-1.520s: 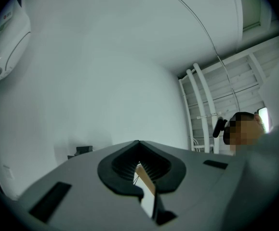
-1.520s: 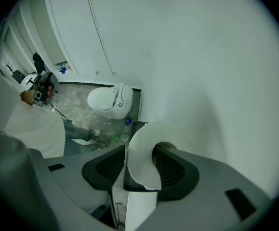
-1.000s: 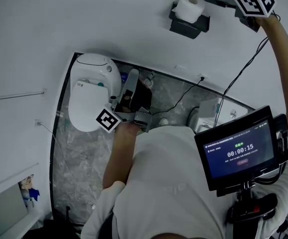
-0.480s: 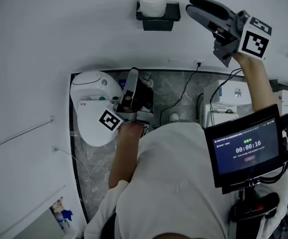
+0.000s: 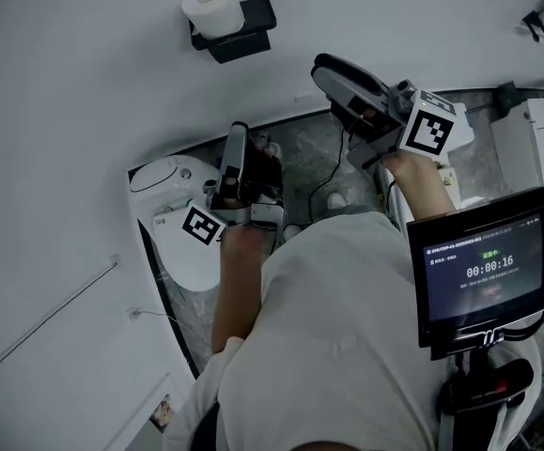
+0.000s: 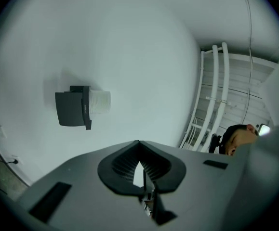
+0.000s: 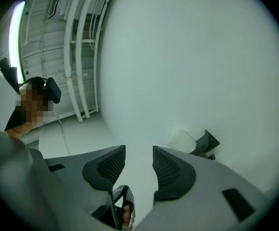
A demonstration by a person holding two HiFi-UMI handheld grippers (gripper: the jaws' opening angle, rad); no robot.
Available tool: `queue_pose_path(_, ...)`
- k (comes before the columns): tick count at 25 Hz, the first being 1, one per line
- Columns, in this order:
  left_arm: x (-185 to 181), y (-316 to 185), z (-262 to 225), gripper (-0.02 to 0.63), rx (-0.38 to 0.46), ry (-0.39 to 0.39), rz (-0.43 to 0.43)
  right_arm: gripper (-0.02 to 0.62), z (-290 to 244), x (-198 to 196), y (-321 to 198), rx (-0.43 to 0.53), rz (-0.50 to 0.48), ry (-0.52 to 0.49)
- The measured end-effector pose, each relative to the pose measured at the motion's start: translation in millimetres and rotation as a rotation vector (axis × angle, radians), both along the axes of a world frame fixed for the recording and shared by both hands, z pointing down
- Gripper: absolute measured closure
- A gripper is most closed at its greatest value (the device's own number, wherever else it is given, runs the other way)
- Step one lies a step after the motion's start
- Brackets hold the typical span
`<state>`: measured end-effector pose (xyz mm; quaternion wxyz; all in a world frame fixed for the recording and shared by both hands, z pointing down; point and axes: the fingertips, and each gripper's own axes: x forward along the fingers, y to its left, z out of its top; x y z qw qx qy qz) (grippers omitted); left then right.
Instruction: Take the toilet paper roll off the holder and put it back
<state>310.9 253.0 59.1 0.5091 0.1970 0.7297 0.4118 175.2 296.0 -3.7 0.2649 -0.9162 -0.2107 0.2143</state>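
- Holding both grippers well clear of the wall: the toilet paper roll (image 5: 208,7) sits on its black holder (image 5: 245,24), nothing touching it.
- R gripper (image 5: 333,71): jaws spread, empty. Its own view shows only bare wall in the gap; the roll lies off to the right of the jaws, not lined up.
- L gripper (image 5: 236,139): jaws pressed together at the tips, nothing pinched. You've got it low, above the toilet (image 5: 163,228), aimed up at the wall; roll + holder look far off in its view.
- Step in hand (judgement): roll on holder, no gripper near, so either pre-pickup or the cycle is done. Can't tell which from this alone.
- If take-off is to come: R gripper is the better candidate, as it's open and nearer the roll.
- Next move needs: swing R up and left until the roll centres in the gap, straddle its sides, close gently (soft paper will dent), then lift it clear of the holder before pulling away.
- L can stay parked.
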Motion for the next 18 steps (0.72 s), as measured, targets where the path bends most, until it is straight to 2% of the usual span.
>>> queue_pose_path(8,-28.3,6.6,5.7,0.600,0.018,0.023,0.079,0.413,22.6,-31.5,-11.6,0.065,0.115,0.174)
queue_pose_path(11,-36.0,7.5,7.8,0.600,0.026,0.033,0.104,0.413,28.4,-35.0,-14.6,0.073,0.127,0.231)
queue_pose_path(18,-47.4,8.8,14.0,0.600,0.038,0.042,0.142,0.413,41.7,-37.0,-18.0,0.090,0.182,0.290)
